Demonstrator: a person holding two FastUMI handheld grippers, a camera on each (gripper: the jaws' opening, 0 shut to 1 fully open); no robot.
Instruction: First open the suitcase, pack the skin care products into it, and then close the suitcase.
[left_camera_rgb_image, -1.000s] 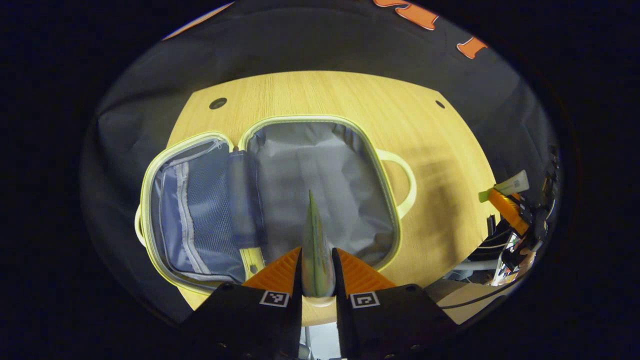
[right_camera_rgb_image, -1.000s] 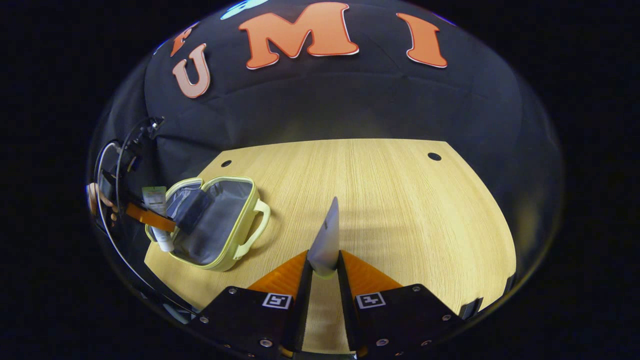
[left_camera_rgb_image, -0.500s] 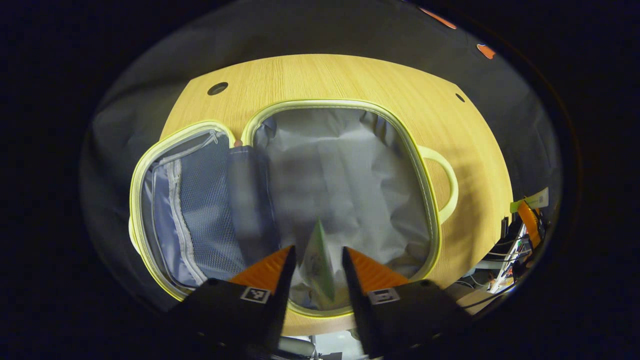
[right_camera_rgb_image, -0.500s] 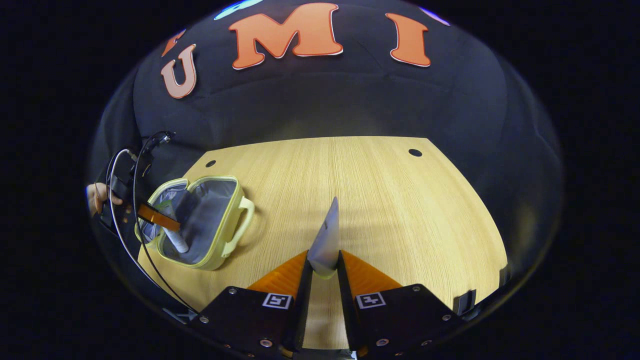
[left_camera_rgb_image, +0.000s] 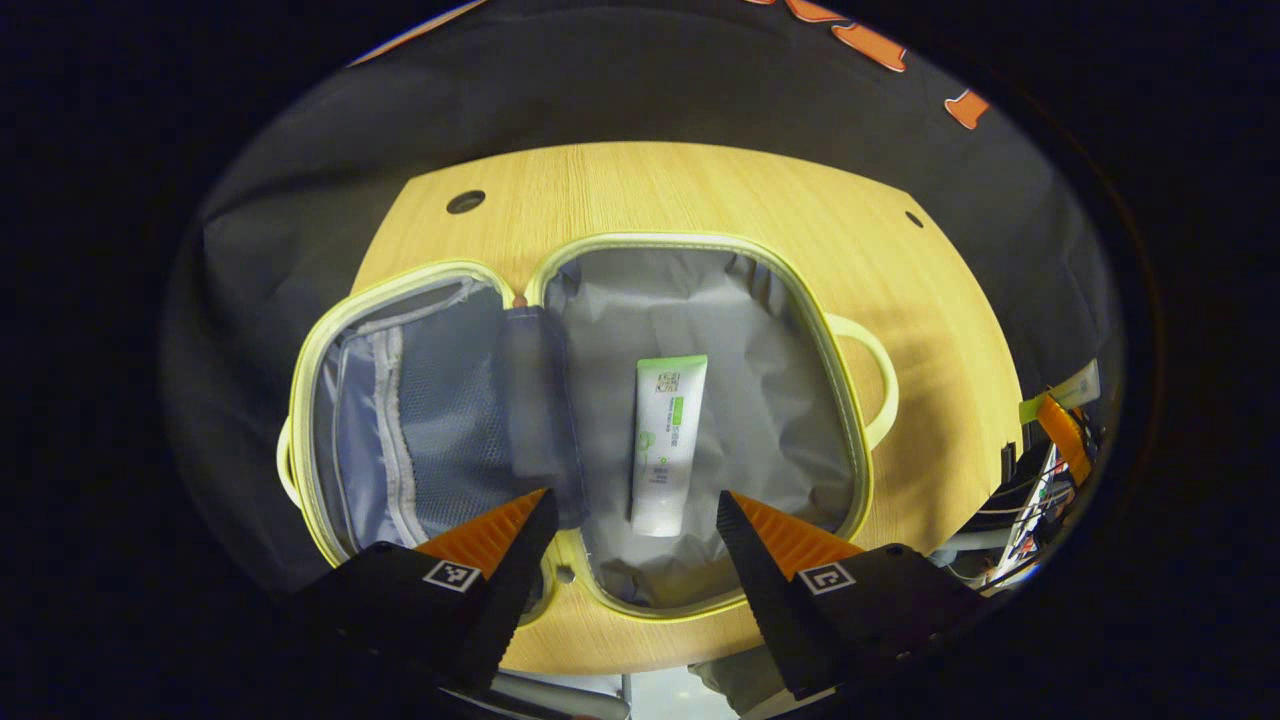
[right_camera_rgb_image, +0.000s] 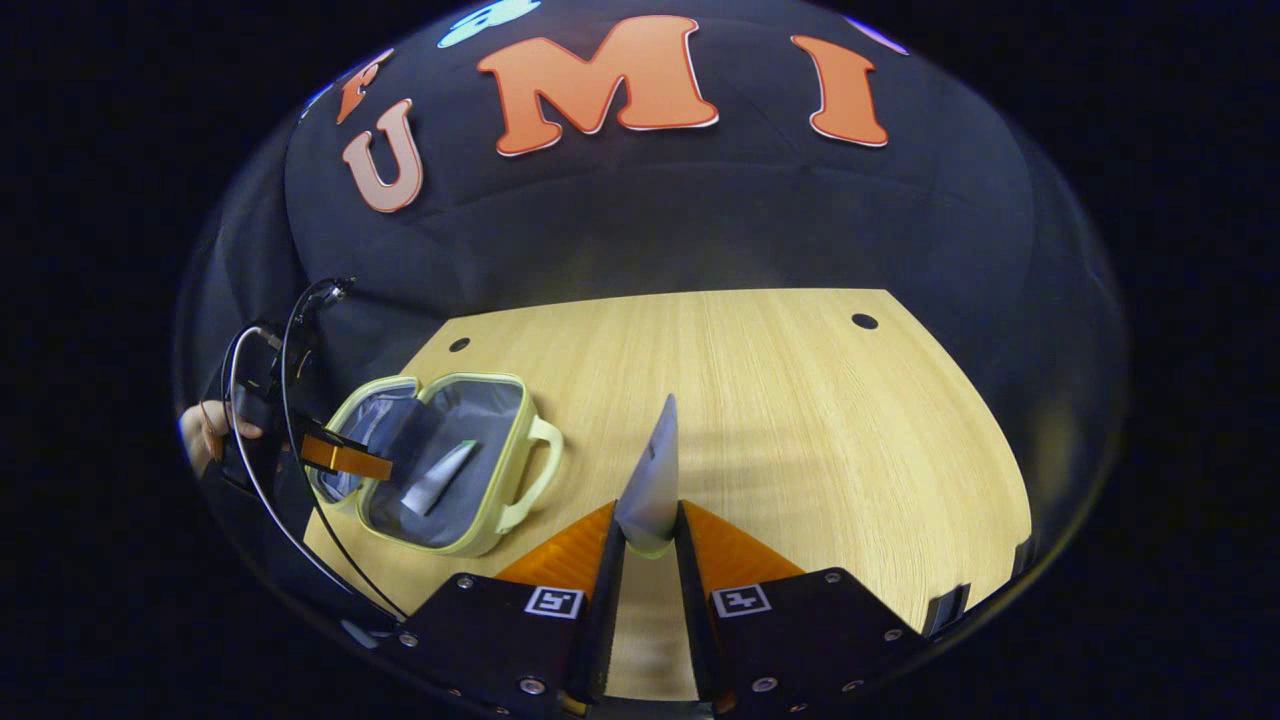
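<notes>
**Tube in the case, second tube in your right gripper**

On the wooden table (left_camera_rgb_image: 700, 190) the pale-yellow suitcase (left_camera_rgb_image: 700, 245) lies open, a white-and-green tube (left_camera_rgb_image: 665, 445) resting flat on its grey lining. Your left gripper (left_camera_rgb_image: 632, 525) hangs just above the case's near edge, fingers spread with nothing between them. Your right gripper (right_camera_rgb_image: 648, 535) pinches a second tube (right_camera_rgb_image: 655, 480), well apart from the case.

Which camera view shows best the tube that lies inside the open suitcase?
The left gripper view: the tube lies flat on the grey lining of the open suitcase, seen whole from above between the open left gripper fingers. The right gripper view shows it small, far off and at a slant.
</notes>
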